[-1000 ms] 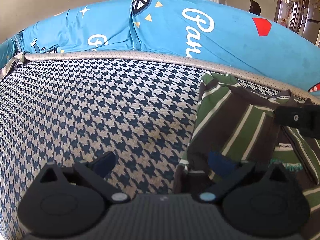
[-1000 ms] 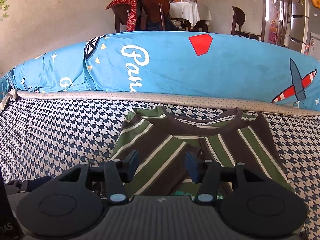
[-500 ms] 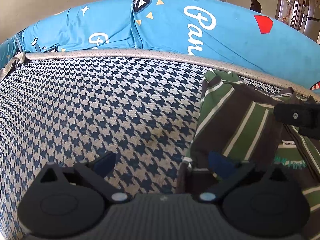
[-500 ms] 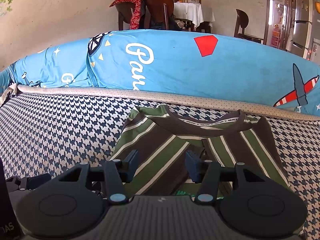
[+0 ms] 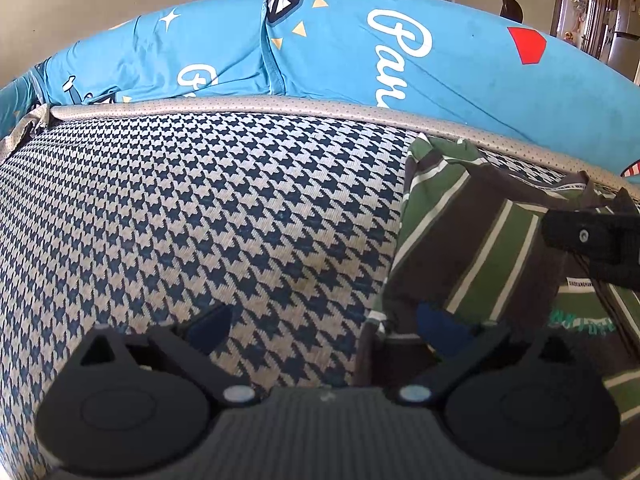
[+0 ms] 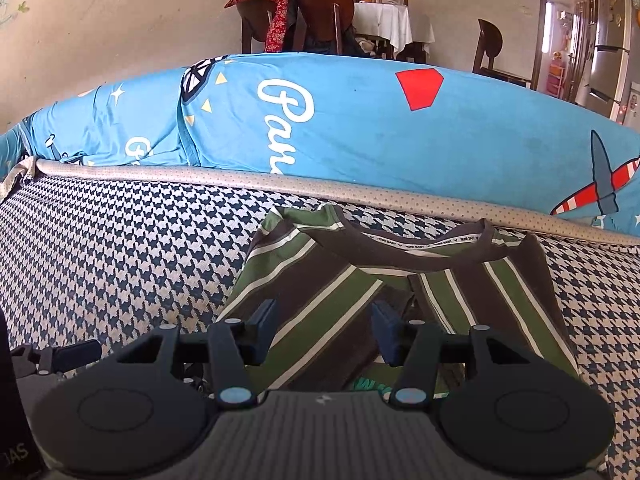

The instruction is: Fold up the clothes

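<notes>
- The striped shirt (image 6: 360, 292) lies partly folded on the checked mattress (image 5: 200, 208) (blue pillows (image 6: 360, 120) behind).
- Left gripper (image 5: 320, 328): spread wide over the shirt's left edge.
- Right gripper (image 6: 324, 324): spread above the shirt, holding nothing.

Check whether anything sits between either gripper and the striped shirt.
Nothing visible does. The right gripper is open directly over the striped shirt. The left gripper is open at its left edge, one of its fingers already over the fabric.
</notes>
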Demonstrator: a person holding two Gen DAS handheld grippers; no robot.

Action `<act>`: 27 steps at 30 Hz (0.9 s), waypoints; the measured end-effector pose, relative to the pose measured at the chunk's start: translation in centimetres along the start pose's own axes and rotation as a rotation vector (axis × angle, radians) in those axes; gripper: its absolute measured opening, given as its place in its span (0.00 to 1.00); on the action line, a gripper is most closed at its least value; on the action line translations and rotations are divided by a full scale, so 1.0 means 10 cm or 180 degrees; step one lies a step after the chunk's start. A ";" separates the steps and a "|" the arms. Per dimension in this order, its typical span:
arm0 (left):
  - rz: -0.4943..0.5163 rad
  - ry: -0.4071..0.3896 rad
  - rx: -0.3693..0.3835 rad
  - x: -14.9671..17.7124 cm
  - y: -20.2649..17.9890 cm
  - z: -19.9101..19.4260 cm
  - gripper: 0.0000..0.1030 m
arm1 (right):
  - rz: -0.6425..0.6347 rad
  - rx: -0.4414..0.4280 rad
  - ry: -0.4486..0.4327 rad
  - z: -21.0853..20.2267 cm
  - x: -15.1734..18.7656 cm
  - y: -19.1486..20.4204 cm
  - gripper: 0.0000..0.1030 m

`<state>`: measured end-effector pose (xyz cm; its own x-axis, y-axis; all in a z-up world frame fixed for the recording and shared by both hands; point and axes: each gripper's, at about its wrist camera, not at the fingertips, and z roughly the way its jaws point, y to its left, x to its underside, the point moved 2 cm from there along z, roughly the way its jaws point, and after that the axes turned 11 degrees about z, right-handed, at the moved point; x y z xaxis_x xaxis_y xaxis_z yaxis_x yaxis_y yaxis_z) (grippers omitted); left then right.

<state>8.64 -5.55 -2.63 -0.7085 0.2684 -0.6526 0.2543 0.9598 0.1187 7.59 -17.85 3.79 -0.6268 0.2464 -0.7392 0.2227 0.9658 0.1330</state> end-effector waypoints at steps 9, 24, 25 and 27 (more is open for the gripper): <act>0.0016 0.0006 0.0000 0.00 0.00 0.00 1.00 | -0.0046 0.0035 -0.0005 0.00 0.01 0.01 0.50; 0.0029 -0.0006 0.0013 0.02 -0.04 -0.04 1.00 | -0.0138 0.0090 -0.0023 -0.02 0.01 0.02 0.50; 0.0032 -0.0009 0.0016 0.02 -0.05 -0.04 1.00 | -0.0141 0.0095 -0.0024 -0.03 0.02 0.01 0.50; 0.0039 -0.0018 0.0025 0.02 -0.06 -0.05 1.00 | -0.0145 0.0104 -0.0022 -0.03 0.02 -0.01 0.50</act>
<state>8.00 -6.06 -2.43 -0.7017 0.2795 -0.6554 0.2681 0.9558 0.1207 7.19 -17.86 3.85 -0.6317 0.2016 -0.7486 0.2184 0.9728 0.0776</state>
